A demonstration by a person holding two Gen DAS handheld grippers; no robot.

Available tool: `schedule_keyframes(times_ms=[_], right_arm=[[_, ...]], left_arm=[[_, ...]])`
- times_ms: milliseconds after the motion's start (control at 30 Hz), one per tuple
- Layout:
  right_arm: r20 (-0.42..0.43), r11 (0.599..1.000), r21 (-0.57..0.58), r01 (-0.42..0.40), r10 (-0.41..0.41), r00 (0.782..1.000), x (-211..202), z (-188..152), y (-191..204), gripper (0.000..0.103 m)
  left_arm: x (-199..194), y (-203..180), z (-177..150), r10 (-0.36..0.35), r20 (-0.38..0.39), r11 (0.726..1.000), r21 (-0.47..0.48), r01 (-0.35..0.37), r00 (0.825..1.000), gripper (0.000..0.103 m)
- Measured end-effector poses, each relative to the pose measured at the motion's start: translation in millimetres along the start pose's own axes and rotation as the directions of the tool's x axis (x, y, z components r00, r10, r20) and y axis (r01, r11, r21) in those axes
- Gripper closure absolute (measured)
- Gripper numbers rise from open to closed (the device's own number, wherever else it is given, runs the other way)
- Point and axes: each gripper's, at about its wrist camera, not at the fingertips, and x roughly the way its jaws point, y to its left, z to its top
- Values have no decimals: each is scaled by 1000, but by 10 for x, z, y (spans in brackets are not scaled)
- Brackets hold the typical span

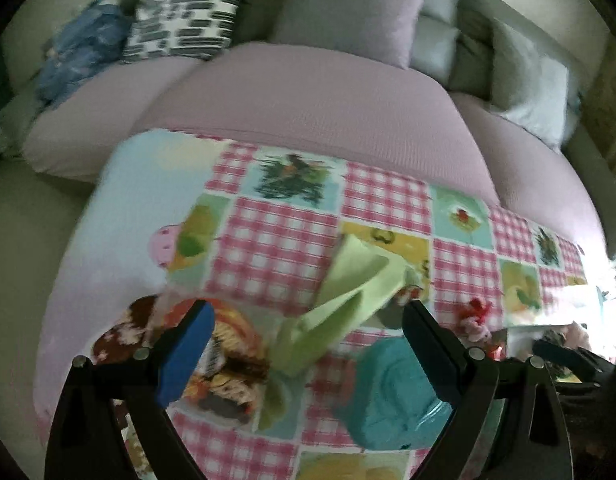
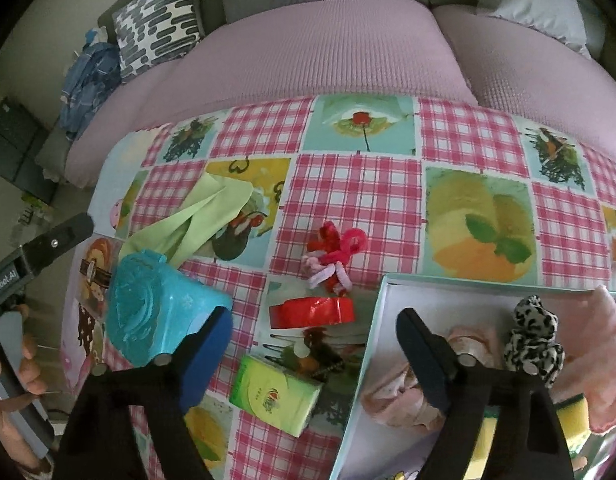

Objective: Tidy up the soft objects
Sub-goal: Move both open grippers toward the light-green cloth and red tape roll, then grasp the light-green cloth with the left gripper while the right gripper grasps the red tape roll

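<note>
Left tongs (image 1: 308, 316): we held them spread wide and empty above the worktop (image 1: 276, 232), over the green cloth (image 1: 347, 292).
Right tongs (image 2: 313, 326): we held them spread too, gripping nothing, between the teal pack (image 2: 148, 304) and the box (image 2: 381, 304).
Green cloth: it lay crumpled on the worktop, touching the teal pack.
Pipe cleaners (image 2: 331, 256): a red and pink tangle lay mid-worktop, just behind the red tape (image 2: 311, 312).
Tissue pack (image 2: 274, 394): it lay near the box's left wall.
Box: it held a pink cloth (image 2: 399, 396), a leopard toy (image 2: 531, 336) and a yellow sponge (image 2: 571, 416).
Sofa (image 2: 327, 48): it stood behind the worktop.
</note>
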Motion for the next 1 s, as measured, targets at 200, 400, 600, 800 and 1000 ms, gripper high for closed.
schedule_keyframes(times_ms=[200,400,600,800,1000], right_arm=[[-31,1000,-3,-19,19,999,109,18,11,24],[-53,999,8,-33,34,998,208,45,-5,32],[-74,999,19,-47,48,996,307,49,-22,41],[-87,999,11,-39,40,995,365,52,-23,45],[-91,999,10,-39,39,995,386,63,-28,46]], left_arm=[[310,-227,120,-20,-89,996,91,28,996,18],[683,-289,180,-19,-203,995,94,39,979,22],[861,-288,240,2,-240,994,107,24,971,29],[1070,-265,228,33,-293,991,134,7,955,43],[1203,-265,193,45,-322,988,152,5,946,44]])
